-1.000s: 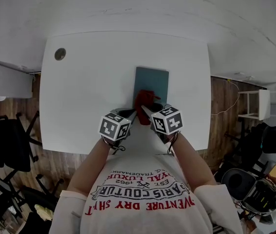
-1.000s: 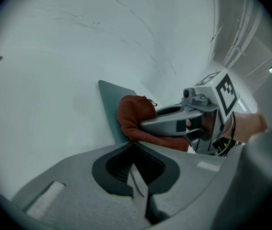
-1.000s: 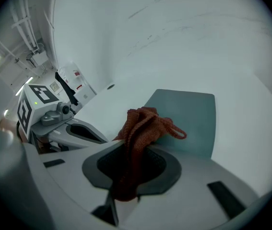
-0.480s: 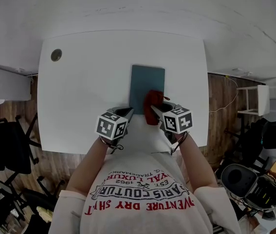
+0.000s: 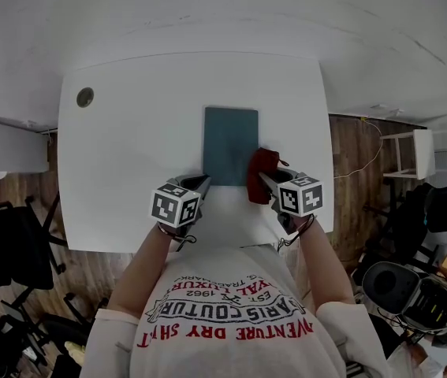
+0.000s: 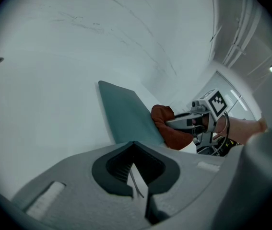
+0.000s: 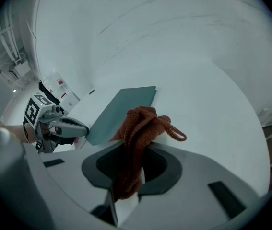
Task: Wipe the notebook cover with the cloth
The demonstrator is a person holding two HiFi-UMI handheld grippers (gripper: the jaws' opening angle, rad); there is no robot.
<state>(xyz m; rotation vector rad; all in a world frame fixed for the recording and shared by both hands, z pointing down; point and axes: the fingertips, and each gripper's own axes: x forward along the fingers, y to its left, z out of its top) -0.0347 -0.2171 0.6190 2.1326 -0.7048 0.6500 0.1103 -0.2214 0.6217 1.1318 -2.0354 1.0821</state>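
A teal notebook (image 5: 230, 144) lies flat in the middle of the white table (image 5: 128, 148). My right gripper (image 5: 269, 181) is shut on a bunched red cloth (image 5: 260, 172), which sits at the notebook's near right edge, mostly over bare table. In the right gripper view the cloth (image 7: 140, 126) fills the jaws (image 7: 132, 174), with the notebook (image 7: 121, 110) ahead to the left. My left gripper (image 5: 200, 184) rests at the notebook's near left corner, its jaws (image 6: 138, 188) shut. The left gripper view shows the notebook (image 6: 126, 114), the cloth (image 6: 170, 131) and the right gripper (image 6: 186, 122).
A round cable hole (image 5: 85, 97) sits at the table's far left corner. Black office chairs (image 5: 10, 235) stand on the wood floor at the left. A white shelf unit (image 5: 416, 154) and more chairs stand to the right. The table's near edge is just under my grippers.
My right gripper has slid the cloth rightward from the notebook's near middle to its right edge. The left gripper has stayed at the near left corner.
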